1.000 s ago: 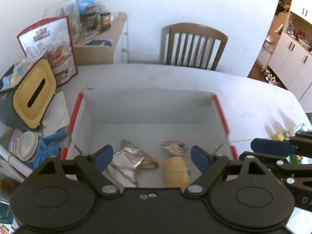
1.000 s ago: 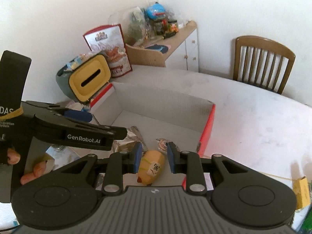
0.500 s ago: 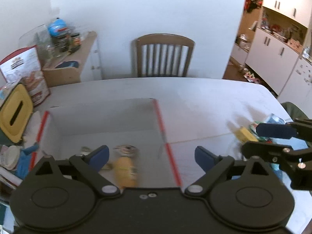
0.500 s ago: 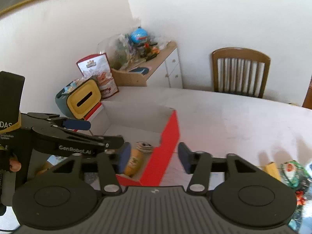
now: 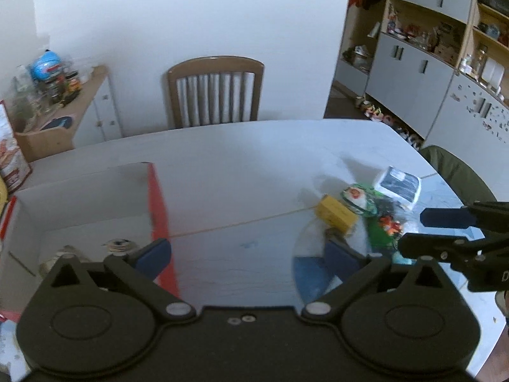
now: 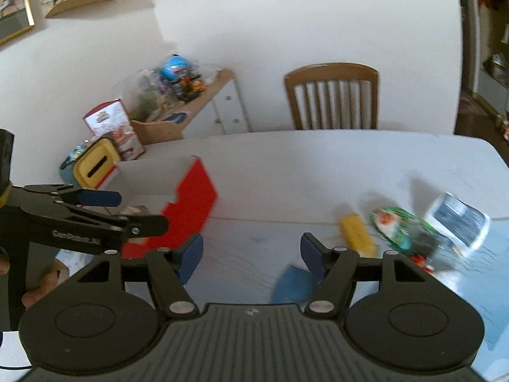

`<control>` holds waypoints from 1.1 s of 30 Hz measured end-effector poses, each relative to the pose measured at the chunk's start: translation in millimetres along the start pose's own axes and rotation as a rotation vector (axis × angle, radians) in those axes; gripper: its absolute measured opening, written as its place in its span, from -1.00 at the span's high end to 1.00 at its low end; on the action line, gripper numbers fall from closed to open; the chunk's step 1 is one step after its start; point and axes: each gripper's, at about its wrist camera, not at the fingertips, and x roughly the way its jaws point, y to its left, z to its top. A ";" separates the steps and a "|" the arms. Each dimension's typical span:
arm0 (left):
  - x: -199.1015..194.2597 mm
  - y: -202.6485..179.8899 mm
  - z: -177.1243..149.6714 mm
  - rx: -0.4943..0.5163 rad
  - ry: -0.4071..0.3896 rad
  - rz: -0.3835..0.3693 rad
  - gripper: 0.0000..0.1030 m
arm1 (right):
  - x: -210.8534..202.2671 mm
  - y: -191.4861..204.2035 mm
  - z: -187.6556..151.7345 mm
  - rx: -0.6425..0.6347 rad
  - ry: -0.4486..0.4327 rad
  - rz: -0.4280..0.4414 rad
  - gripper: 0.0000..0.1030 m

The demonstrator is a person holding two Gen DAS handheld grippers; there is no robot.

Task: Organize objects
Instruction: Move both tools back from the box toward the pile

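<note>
A white box with red rims (image 5: 158, 210) stands on the table at the left and holds a round spool (image 5: 119, 244) and other small items; it also shows in the right wrist view (image 6: 194, 191). To the right lie a yellow block (image 5: 334, 214) (image 6: 356, 234), a green wrapped item (image 5: 358, 197) (image 6: 396, 226), a white and black packet (image 5: 399, 186) (image 6: 458, 219) and a blue flat piece (image 5: 310, 270) (image 6: 292, 283). My left gripper (image 5: 246, 256) is open and empty over the bare table. My right gripper (image 6: 251, 251) is open and empty, near the yellow block.
A wooden chair (image 5: 216, 92) stands behind the table. A yellow-lidded bin (image 6: 92, 167) and a snack bag (image 6: 111, 127) stand at the left by a cluttered sideboard (image 6: 191, 102). Cabinets (image 5: 413, 73) are at the far right.
Both grippers have swung right, away from the box toward the items on the right. The right gripper has opened wide after leaving the yellow tube in the box.
</note>
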 end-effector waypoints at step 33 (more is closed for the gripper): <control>168.4 -114.6 -30.2 0.056 0.180 -0.100 -0.99 | 44.0 -155.0 -86.4 0.042 0.130 -0.179 -0.61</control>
